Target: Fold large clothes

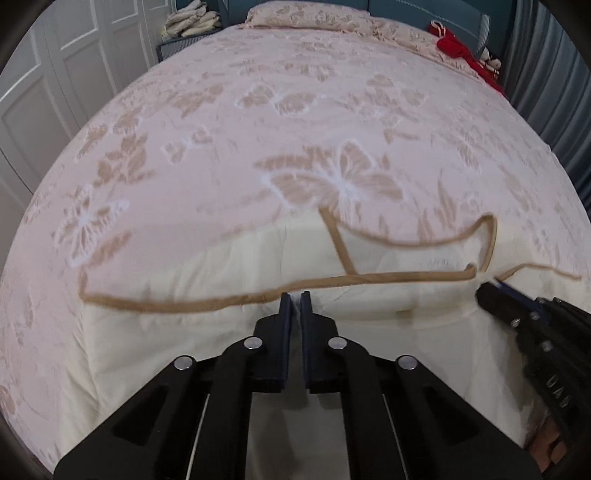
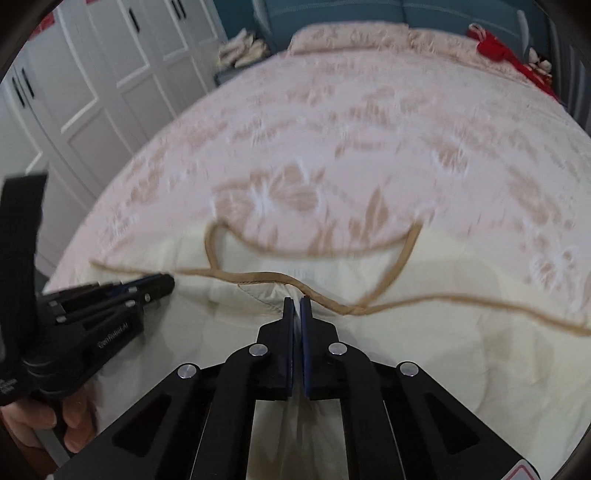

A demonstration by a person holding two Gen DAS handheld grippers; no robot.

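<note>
A cream garment with tan trim lies at the near end of the bed; it also shows in the right wrist view. My left gripper is shut on the garment's tan-trimmed edge, white cloth pinched between its fingers. My right gripper is shut on the garment's edge by the neckline. The right gripper appears at the right in the left wrist view; the left gripper appears at the left in the right wrist view.
The bed has a pink bedspread with tan butterflies and a pillow at the head. A red item lies at the far right corner. White wardrobe doors stand on the left, folded cloths on a nightstand.
</note>
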